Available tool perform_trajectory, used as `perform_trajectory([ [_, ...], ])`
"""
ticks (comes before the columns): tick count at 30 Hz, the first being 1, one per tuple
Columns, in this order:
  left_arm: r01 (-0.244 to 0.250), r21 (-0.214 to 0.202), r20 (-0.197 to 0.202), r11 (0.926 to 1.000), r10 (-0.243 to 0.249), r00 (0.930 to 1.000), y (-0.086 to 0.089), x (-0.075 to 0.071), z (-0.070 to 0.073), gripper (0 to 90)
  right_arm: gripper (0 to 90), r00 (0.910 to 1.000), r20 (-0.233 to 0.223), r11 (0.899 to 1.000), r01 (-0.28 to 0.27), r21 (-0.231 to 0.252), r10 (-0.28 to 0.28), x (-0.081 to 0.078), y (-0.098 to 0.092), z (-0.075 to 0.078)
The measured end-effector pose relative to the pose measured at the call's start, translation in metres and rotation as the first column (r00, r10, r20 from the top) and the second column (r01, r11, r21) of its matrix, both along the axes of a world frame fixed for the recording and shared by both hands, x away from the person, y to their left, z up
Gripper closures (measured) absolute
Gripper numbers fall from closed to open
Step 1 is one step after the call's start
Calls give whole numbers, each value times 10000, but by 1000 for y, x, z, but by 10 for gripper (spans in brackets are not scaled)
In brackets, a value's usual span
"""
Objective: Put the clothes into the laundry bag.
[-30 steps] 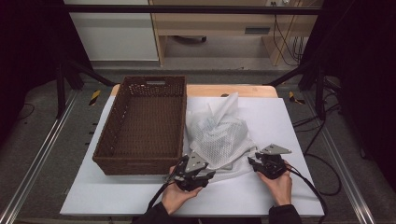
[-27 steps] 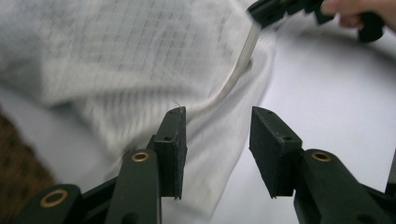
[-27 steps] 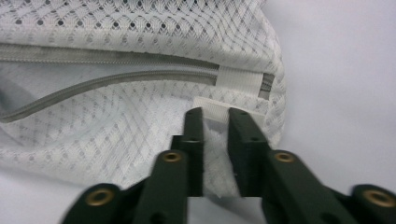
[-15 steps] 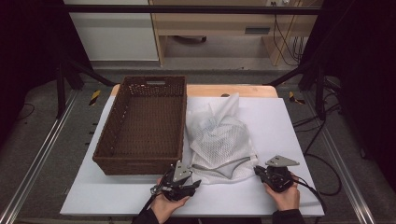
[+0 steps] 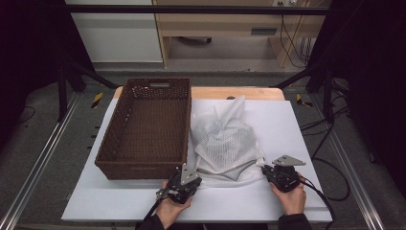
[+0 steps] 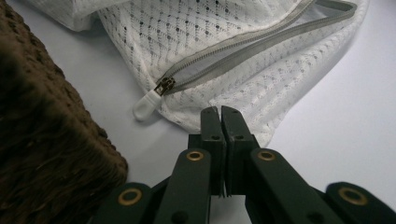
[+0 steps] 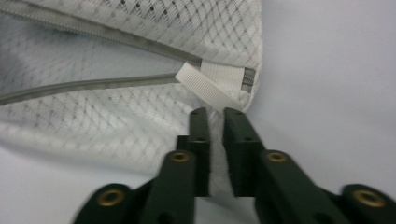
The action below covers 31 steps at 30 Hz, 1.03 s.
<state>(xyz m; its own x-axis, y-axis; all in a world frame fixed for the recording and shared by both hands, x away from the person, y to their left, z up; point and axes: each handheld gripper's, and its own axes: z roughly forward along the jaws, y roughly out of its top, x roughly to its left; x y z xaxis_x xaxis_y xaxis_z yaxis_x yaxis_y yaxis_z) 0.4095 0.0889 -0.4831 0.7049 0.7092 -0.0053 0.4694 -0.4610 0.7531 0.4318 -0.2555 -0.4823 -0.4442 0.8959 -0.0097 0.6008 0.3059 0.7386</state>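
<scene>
A white mesh bag (image 5: 230, 143) with a grey zipper (image 6: 243, 44) lies crumpled on the white table, right of a brown wicker basket (image 5: 143, 170). My left gripper (image 5: 195, 173) is at the bag's near left edge. Its jaws have just been closing and now meet on the hem of the bag (image 6: 261, 84), right of the white zipper pull (image 6: 148, 101). My right gripper (image 5: 265, 169) is at the near right corner. Its jaws have also just been closing and pinch white mesh (image 7: 116, 116) just below a ribbed white loop tab (image 7: 205, 84).
The basket's wall (image 6: 42, 140) stands close on the left of my left gripper. Bare white tabletop (image 5: 297, 120) lies right of the bag and along the near edge. Cables trail from both grippers off the near side of the table.
Both hands have drawn back toward the near table edge and settled lower. The bag's near edge now lies flatter between them.
</scene>
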Motion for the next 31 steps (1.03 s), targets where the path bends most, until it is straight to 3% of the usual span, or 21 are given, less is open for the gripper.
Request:
perform_trajectory([
  [6, 12, -249, -112, 9997, -15, 9999, 17, -4, 4, 888, 880, 9988, -252, 9991, -414, -117, 411, -18, 1, 4],
  [10, 47, -532, 11, 9986, -46, 10000, 26, -5, 8, 877, 775, 9975, -264, 9979, -649, 9, 649, -23, 3, 3],
  [12, -6, -558, 100, 9984, 12, 9999, 26, -6, 9, 817, 739, 9979, -207, 9981, -616, 48, 617, -23, 2, 4],
  [13, 68, -750, 204, 9972, -53, 9998, 30, -9, 12, 777, 642, 9983, 262, 9985, -530, 169, 525, -23, 0, 6],
  [14, 68, -750, 204, 9972, -53, 9998, 30, -9, 12, 742, 642, 9983, 262, 9985, -530, 169, 525, -23, 0, 6],
  [15, 140, -921, 342, 9957, -109, 9994, 35, -12, 15, 694, 560, 9961, 710, 9979, -555, 343, 529, -24, -3, 10],
  [19, 318, -1043, 594, 9940, -257, 9979, 47, -19, 19, 588, 387, 9884, 1464, 9969, -490, 610, 396, -24, -6, 15],
  [22, 293, -1177, 595, 9926, -224, 9980, 55, -22, 20, 536, 351, 9868, 1597, 9968, -381, 698, 266, -25, -9, 17],
  [24, 288, -1310, 509, 9910, -223, 9985, 64, -23, 21, 513, 280, 9833, 1813, 9969, -283, 733, 146, -26, -12, 19],
  [31, 312, -1564, 479, 9872, -240, 9986, 88, -23, 23, 453, 222, 9783, 2031, 9918, 152, 1267, -409, -29, -27, 25],
])
